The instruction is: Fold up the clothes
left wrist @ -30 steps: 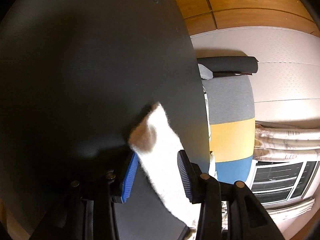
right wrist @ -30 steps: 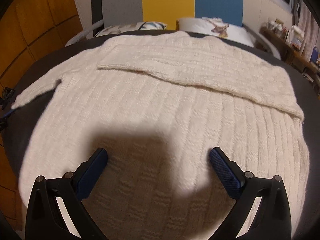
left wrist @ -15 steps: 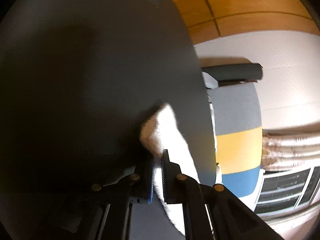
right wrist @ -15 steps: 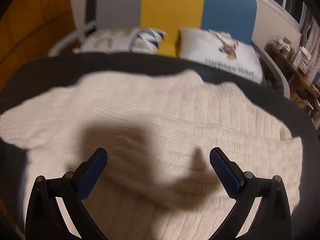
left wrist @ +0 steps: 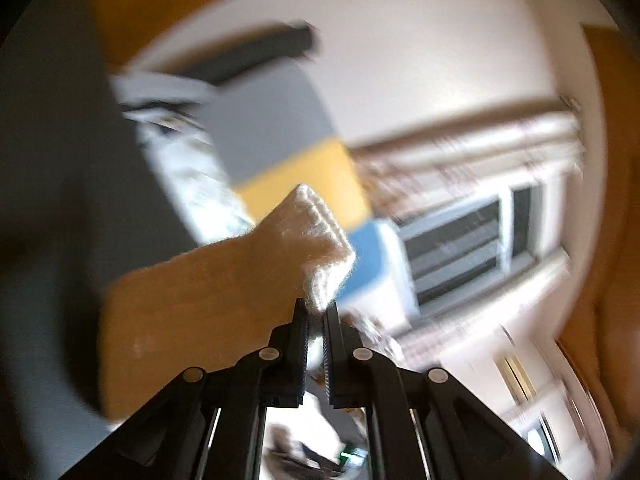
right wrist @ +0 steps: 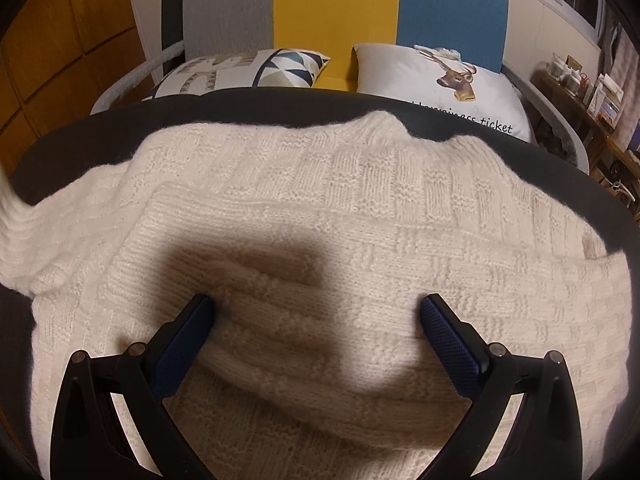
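left gripper (left wrist: pixel 315 314): jaws pinched on sleeve cuff (left wrist: pixel 316 236), raised off the dark table (right wrist: pixel 240 104) | sweater (right wrist: pixel 360 200): spread flat, one sleeve lying across its chest | right gripper (right wrist: pixel 316 312): jaws wide, holding nothing, pressing the knit | step: sleeve fold, I judge | next: lay the cuff across the body

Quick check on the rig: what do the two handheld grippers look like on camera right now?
Both match: the left gripper and right gripper have black angular linkage arms with round silver pivot pins and blue textured pads lining the fingers. No cables, markings, hands or sleeves show in either view.
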`<state>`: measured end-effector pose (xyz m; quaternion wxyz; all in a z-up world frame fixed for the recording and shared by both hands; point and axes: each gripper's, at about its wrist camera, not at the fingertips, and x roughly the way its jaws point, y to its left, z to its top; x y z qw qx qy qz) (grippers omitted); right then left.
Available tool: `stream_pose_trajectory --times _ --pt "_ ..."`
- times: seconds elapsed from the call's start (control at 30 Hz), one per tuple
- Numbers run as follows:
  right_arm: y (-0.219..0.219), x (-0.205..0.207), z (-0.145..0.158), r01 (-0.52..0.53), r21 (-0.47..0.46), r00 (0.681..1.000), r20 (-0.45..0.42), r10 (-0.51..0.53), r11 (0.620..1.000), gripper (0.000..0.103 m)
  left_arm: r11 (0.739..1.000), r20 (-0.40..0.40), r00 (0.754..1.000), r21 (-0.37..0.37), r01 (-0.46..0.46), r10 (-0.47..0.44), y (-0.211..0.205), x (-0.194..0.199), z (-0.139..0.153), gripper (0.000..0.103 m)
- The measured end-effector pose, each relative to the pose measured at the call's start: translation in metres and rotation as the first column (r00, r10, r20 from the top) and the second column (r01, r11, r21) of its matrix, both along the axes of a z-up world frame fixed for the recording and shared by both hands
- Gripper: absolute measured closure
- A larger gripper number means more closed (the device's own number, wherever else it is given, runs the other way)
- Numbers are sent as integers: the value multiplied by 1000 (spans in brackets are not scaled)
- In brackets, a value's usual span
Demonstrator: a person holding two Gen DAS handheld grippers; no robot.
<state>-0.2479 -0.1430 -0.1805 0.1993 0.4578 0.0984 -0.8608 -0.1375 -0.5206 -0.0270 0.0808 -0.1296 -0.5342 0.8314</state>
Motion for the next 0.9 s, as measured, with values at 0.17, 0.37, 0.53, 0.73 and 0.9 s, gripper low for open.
stream_pose_trajectory --times 0.17,0.37,0.53,0.73,0.9 --pt "3 0 -1 -5 -25 1000 -1 5 1000 0 981 -64 979 0 191 -191 71 -65 29 98" --pt "9 -1 3 -13 -74 1000 -2 13 997 0 941 24 943 -46 334 -333 186 -91 30 98" --pt "30 4 17 -23 -181 1000 -14 21 983 0 894 150 888 -51 445 -434 249 -117 -8 98" --pt "83 34 29 34 -193 998 -42 -43 981 0 828 311 806 -92 553 -503 313 -136 -63 98" --pt "124 62 29 87 -168 994 -46 -96 982 0 774 391 750 -132 620 -534 355 -146 -89 98"
